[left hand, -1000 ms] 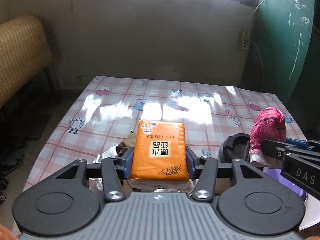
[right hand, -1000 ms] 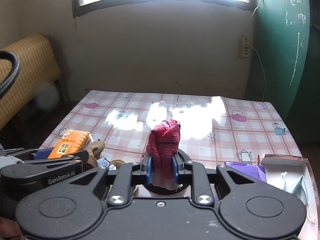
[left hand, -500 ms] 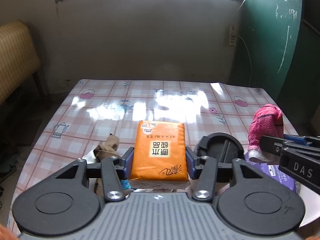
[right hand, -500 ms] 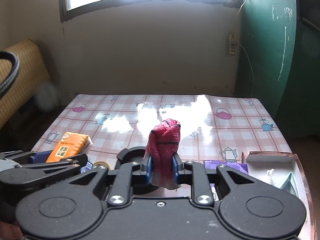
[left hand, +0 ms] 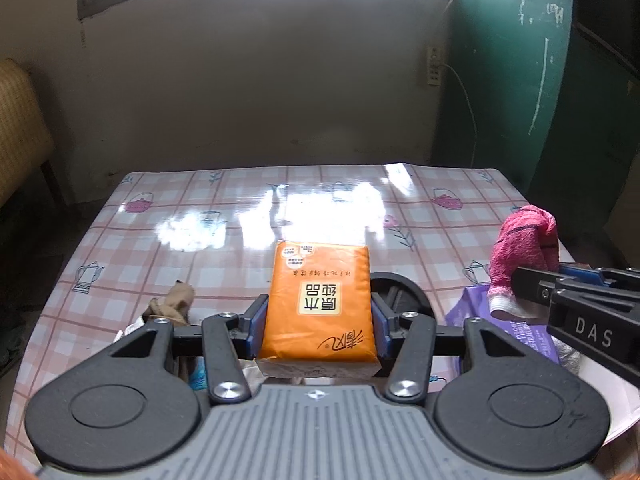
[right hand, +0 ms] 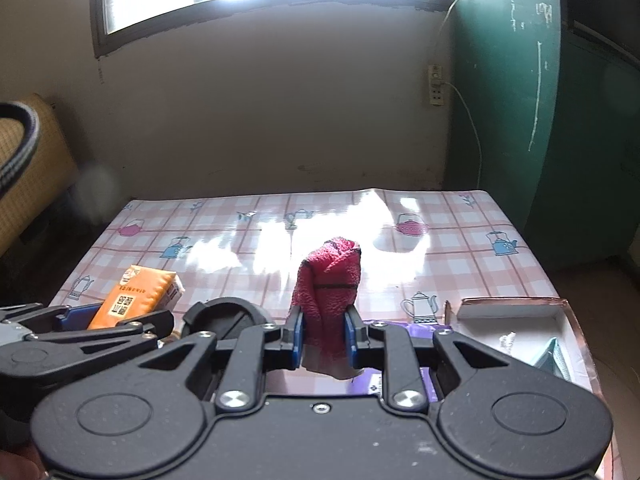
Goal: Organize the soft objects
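Note:
My left gripper [left hand: 316, 330] is shut on an orange tissue pack [left hand: 318, 302], held flat between its blue pads above the near part of the table. My right gripper [right hand: 323, 334] is shut on a pink-red cloth [right hand: 329, 280] that stands up between its pads. In the left wrist view the right gripper [left hand: 556, 286] comes in from the right with the cloth [left hand: 522, 244]. The right wrist view shows the left gripper [right hand: 116, 320] at the left with the tissue pack [right hand: 134, 294].
A checked pink tablecloth with teapots [left hand: 224, 216] covers the table. On it lie a black round lid [left hand: 400, 286], a brown rag [left hand: 174, 304], a purple packet [right hand: 404, 330] and, at the right edge, a white tray [right hand: 516, 312] holding small items.
Both grippers have moved to the right across the table, each keeping its hold. The black lid and the brown rag have slid left in both views, and the white tray shows more fully.

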A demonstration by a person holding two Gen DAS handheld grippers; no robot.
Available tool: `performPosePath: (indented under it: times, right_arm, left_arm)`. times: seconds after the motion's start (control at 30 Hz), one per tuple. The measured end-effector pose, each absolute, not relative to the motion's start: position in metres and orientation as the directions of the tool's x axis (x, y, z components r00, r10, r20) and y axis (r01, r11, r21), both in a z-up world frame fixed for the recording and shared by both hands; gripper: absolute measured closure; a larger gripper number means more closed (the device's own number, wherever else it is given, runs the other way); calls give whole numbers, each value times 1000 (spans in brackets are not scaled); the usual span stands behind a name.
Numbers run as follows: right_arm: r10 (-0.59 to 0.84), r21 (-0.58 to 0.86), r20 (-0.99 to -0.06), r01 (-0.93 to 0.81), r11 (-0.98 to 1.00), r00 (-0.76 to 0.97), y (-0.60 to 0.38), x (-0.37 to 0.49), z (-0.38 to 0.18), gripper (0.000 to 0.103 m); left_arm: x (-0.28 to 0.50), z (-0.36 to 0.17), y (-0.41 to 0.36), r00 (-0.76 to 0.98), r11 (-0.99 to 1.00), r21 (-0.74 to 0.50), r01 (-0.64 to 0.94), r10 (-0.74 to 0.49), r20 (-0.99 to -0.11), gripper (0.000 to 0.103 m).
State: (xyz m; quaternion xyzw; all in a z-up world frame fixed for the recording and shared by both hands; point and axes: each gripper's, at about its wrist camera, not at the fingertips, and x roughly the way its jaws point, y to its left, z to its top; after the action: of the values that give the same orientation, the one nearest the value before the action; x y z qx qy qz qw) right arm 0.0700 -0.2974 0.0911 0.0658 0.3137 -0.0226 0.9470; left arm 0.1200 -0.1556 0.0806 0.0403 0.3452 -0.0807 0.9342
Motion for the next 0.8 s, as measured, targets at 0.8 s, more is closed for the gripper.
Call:
performPosePath:
  times: [0.8]
  right_arm:
    - [-88, 113, -613, 198, 974, 785, -364, 54, 82, 77]
  left_arm:
    - [110, 73, -227, 715, 948, 31, 318, -218, -665, 51]
